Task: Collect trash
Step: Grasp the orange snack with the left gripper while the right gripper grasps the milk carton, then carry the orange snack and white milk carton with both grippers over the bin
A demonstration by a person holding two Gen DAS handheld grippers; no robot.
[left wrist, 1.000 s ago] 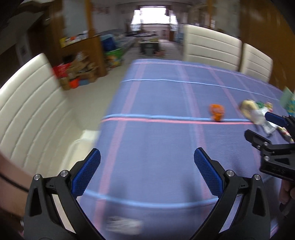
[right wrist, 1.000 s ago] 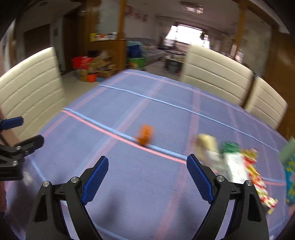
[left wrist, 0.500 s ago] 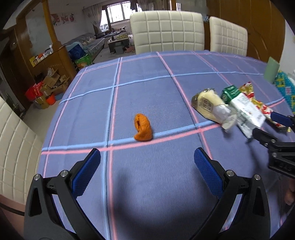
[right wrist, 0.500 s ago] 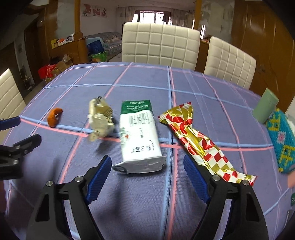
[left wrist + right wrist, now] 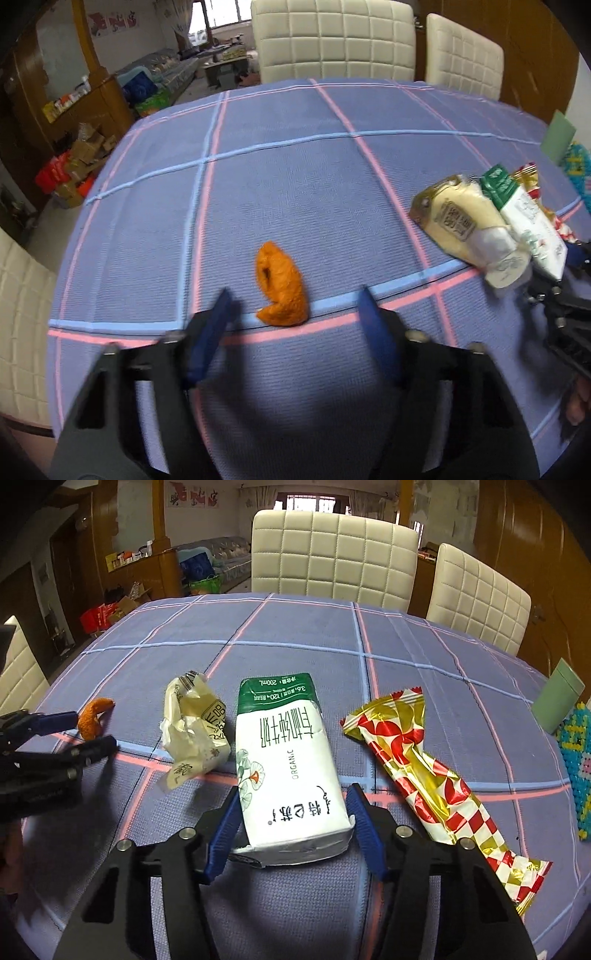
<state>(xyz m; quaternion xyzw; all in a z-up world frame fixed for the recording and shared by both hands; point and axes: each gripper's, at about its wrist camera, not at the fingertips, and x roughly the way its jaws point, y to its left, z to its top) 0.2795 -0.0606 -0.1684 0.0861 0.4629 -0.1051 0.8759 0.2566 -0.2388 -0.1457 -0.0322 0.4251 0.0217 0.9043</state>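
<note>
An orange peel (image 5: 281,286) lies on the blue checked tablecloth (image 5: 295,166), just beyond my open left gripper (image 5: 295,306), whose tips stand either side of its near end. The peel also shows in the right wrist view (image 5: 94,718). My right gripper (image 5: 293,825) is open, with its blue fingers either side of the near end of a flattened white and green milk carton (image 5: 291,764). A crumpled cream wrapper (image 5: 194,731) lies left of the carton. A red and gold snack wrapper (image 5: 428,771) lies to its right.
A pale green cup (image 5: 557,701) and a beaded mat (image 5: 576,771) sit at the right table edge. Two cream chairs (image 5: 332,557) stand behind the table. A third chair (image 5: 22,325) is at the left. Clutter and boxes (image 5: 74,166) lie on the floor far left.
Both grippers moved forward and down toward the table. The left one closed in on the orange peel and its jaws narrowed. The right one now straddles the milk carton.
</note>
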